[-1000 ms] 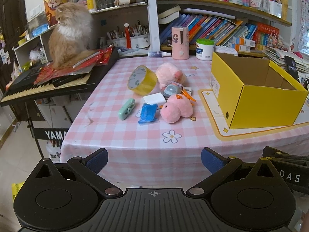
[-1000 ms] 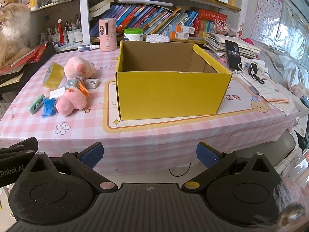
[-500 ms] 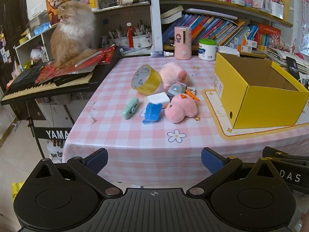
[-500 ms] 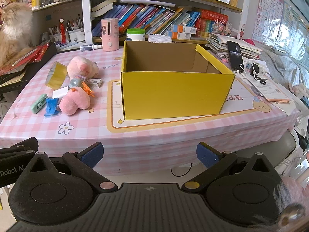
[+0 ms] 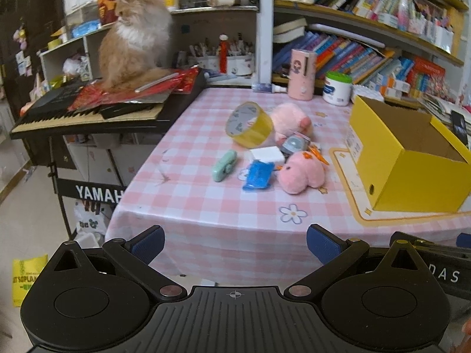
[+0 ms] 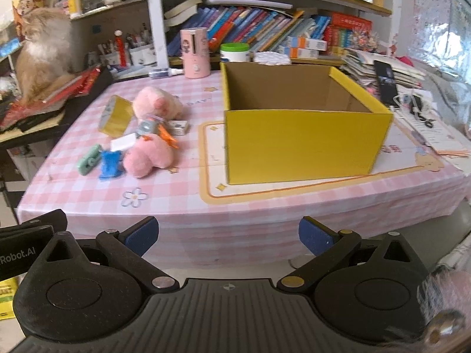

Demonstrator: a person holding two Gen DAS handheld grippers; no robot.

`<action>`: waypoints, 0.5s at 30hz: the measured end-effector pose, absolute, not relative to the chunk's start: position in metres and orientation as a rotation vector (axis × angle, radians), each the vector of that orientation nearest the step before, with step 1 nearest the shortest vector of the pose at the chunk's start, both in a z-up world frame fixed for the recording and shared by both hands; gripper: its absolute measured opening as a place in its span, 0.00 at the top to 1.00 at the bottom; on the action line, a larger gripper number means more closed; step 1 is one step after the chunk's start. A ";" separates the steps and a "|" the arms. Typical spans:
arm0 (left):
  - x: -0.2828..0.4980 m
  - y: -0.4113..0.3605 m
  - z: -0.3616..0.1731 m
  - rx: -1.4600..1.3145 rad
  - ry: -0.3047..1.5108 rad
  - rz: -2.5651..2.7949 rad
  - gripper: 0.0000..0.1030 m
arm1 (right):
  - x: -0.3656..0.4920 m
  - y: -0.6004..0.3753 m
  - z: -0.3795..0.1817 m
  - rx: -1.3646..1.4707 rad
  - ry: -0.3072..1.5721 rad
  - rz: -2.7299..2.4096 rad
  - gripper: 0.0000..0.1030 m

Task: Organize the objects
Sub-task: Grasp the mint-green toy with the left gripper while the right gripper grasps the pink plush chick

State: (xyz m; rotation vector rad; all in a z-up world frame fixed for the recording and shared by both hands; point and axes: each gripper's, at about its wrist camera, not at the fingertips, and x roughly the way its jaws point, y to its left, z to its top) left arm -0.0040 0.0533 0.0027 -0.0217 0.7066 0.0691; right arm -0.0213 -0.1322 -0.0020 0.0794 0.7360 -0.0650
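An empty yellow box (image 5: 412, 158) (image 6: 303, 141) stands on the pink checked table (image 5: 206, 206) (image 6: 182, 206). Left of it lies a cluster: a yellow tape roll (image 5: 248, 125) (image 6: 115, 115), two pink plush toys (image 5: 301, 173) (image 5: 290, 122) (image 6: 148, 157) (image 6: 156, 103), a blue packet (image 5: 257, 175) (image 6: 109, 166), a green oblong item (image 5: 225, 161) (image 6: 89, 158), a white block (image 5: 268, 154) and a small grey round item (image 5: 293, 144). My left gripper (image 5: 235, 242) and right gripper (image 6: 226, 234) both hang open before the table's front edge, holding nothing.
A fluffy cat (image 5: 132, 38) sits on a keyboard piano (image 5: 88, 111) left of the table. Bookshelves (image 5: 368, 44), a pink canister (image 5: 303, 73) and a white jar (image 5: 337, 88) line the back. Papers and a phone (image 6: 385, 85) lie to the right of the box.
Both grippers have moved closer to the table and slightly up; the objects sit larger and lower in view. Nothing on the table has moved.
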 end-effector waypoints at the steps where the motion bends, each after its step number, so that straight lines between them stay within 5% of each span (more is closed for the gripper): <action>1: -0.004 0.056 0.002 -0.032 0.707 0.077 0.00 | -0.020 -0.130 -0.002 0.082 0.737 -0.048 0.02; 9: 0.009 0.080 -0.003 -0.079 0.716 0.152 0.00 | 0.002 -0.112 -0.005 0.085 0.732 0.056 0.03; 15: 0.028 0.095 -0.005 -0.099 0.719 0.183 0.00 | 0.029 -0.096 -0.008 0.092 0.747 0.160 0.22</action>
